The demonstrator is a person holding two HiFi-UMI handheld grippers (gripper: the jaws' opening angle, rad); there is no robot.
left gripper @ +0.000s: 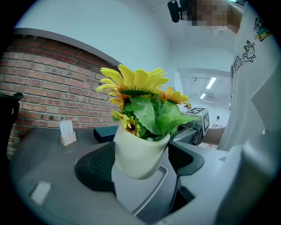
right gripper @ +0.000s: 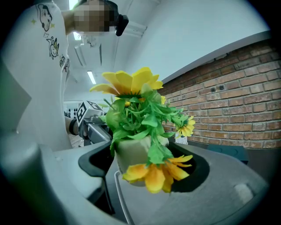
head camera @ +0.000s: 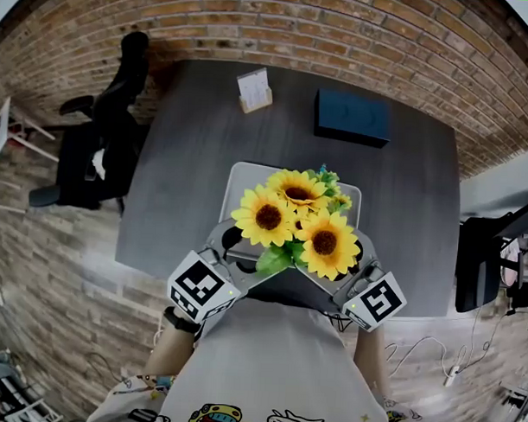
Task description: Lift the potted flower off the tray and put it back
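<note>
A cream pot [left gripper: 139, 151] of yellow sunflowers [head camera: 291, 217] hangs slightly tilted just above the grey tray [head camera: 244, 176] on the dark table. My left gripper [left gripper: 140, 163] grips it from the left, its black curved pads [left gripper: 94, 169] against the pot's sides. From the other side my right gripper [right gripper: 142, 166] closes round the same pot [right gripper: 131, 154], with leaves and a drooping bloom in front of it. In the head view the left gripper [head camera: 237, 248] and the right gripper [head camera: 359, 263] meet under the blooms, which hide the pot.
A small card stand [head camera: 254, 90] and a dark blue box [head camera: 352, 116] sit at the table's far side by the brick wall. A black office chair [head camera: 102, 140] stands to the left and another [head camera: 487, 257] to the right. The table's near edge [head camera: 158, 267] is close to the person.
</note>
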